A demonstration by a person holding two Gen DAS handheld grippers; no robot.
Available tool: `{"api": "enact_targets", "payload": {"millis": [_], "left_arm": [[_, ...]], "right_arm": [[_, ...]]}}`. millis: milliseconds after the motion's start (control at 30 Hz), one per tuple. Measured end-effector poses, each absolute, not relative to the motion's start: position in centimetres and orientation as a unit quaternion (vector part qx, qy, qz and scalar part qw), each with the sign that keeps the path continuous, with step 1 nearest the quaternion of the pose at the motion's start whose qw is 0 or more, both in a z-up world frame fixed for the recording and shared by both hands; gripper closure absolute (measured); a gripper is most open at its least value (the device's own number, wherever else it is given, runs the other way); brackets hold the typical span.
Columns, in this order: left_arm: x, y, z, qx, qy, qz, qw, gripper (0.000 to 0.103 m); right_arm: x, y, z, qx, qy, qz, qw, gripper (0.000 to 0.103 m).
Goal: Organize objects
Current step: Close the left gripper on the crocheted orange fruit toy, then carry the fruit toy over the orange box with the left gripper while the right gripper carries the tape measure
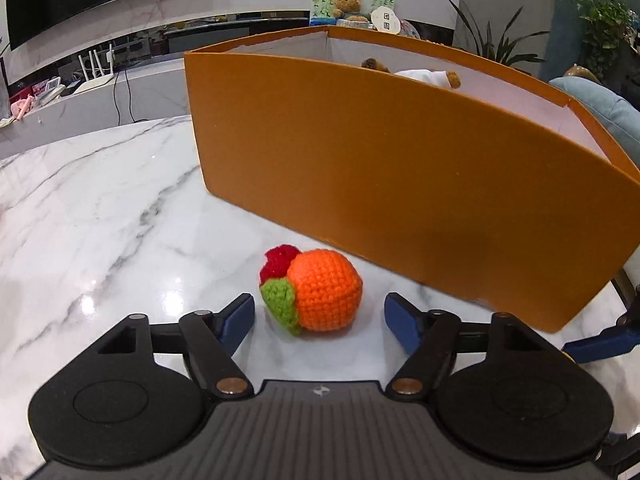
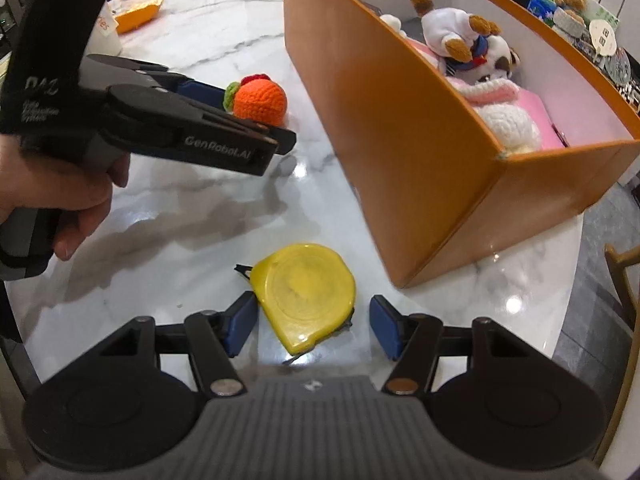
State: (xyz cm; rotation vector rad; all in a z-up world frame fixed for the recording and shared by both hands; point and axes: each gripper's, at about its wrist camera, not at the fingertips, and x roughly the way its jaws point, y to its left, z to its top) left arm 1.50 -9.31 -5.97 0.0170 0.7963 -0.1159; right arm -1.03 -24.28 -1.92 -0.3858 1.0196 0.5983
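- Left wrist view: left gripper (image 1: 319, 318), blue pads apart, straddling a crocheted orange fruit (image 1: 316, 294) with green leaf and red part; neither pad touches it.
- Fruit lies on the white marble table (image 1: 100, 208), near the front wall of the orange box (image 1: 360, 168).
- Right wrist view: right gripper (image 2: 313, 326), pads apart, flanking a yellow tape measure (image 2: 306, 294) lying flat on the table; no clear contact.
- Box contents: plush dog (image 2: 460, 34), pink-and-white crocheted toy (image 2: 504, 116).
- A hand (image 2: 60, 196) grips the left tool's handle.
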Motion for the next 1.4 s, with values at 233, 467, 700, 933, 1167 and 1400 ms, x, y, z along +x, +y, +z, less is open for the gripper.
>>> {"api": "enact_targets", "payload": {"millis": [233, 467, 700, 933, 1167, 1400], "left_arm": [[1.6, -8.2, -5.8, -0.014, 0.385, -0.052, 0.922, 0.04], [1.3, -7.2, -5.4, -0.032, 0.389, -0.044, 0.92, 0.045], [0.6, -6.9, -4.8, -0.021, 0.382, -0.044, 0.923, 0.046], [0.1, -6.7, -3.7, -0.019, 0.368, -0.045, 0.928, 0.046], [-0.4, -6.1, -2.3, -0.01, 0.351, -0.039, 0.936, 0.046], [-0.9, -4.1, -0.3, -0.022, 0.327, -0.016, 0.945, 0.046]], "right_arm": [[-1.2, -23.9, -1.8, -0.185, 0.468, 0.285, 0.816, 0.041], [-1.0, -23.7, -1.7, -0.177, 0.475, 0.279, 0.815, 0.046], [-0.8, -23.1, -1.6, -0.186, 0.478, 0.27, 0.815, 0.046], [-0.9, -22.7, -0.9, -0.182, 0.47, 0.274, 0.819, 0.046], [-0.4, -22.1, 0.9, -0.161, 0.458, 0.283, 0.827, 0.046], [0.4, -21.1, 4.3, -0.12, 0.424, 0.308, 0.843, 0.046]]}}
